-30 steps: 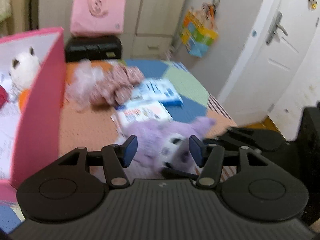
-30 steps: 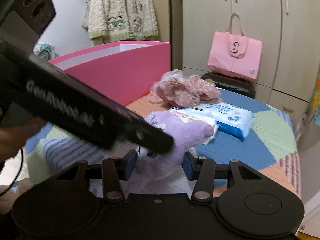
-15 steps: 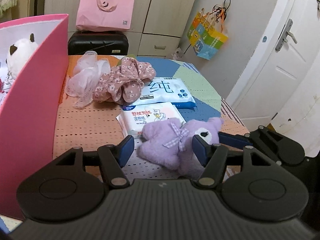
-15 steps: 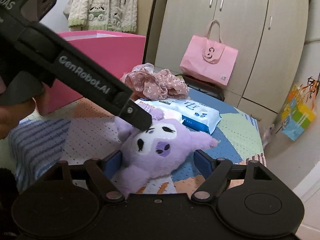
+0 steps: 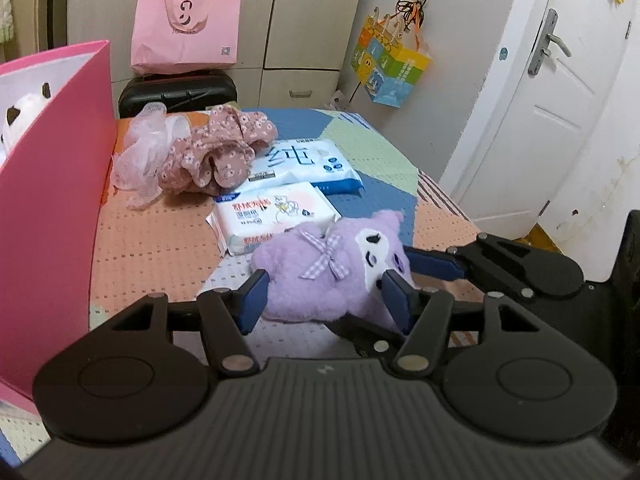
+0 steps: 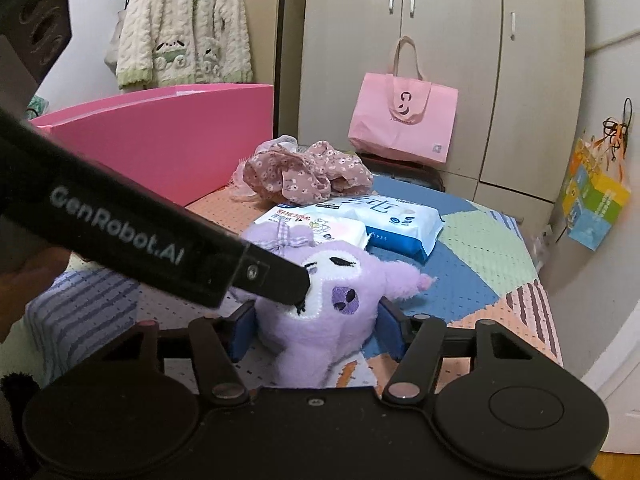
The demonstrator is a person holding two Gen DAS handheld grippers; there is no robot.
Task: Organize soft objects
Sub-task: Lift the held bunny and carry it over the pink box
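Note:
A purple plush toy (image 5: 324,272) with a white face and a checked bow lies on the patchwork mat. It sits between the open fingers of my left gripper (image 5: 326,300), which do not squeeze it. My right gripper (image 6: 316,330) has its fingers against both sides of the plush's head (image 6: 328,312). The right gripper also shows in the left wrist view (image 5: 404,272), reaching in from the right. A pink storage box (image 5: 52,200) stands at the left with a white plush (image 5: 20,116) inside.
Two tissue packs (image 5: 276,216) (image 5: 300,164), a floral scrunchie (image 5: 216,156) and a pale mesh puff (image 5: 144,152) lie behind the plush. A pink tote bag (image 5: 184,28) on a black case, a wardrobe and a white door (image 5: 540,100) stand beyond the mat.
The right gripper's fingers have narrowed onto the plush's head. The plush has shifted slightly, and my left gripper has come closer around its body.

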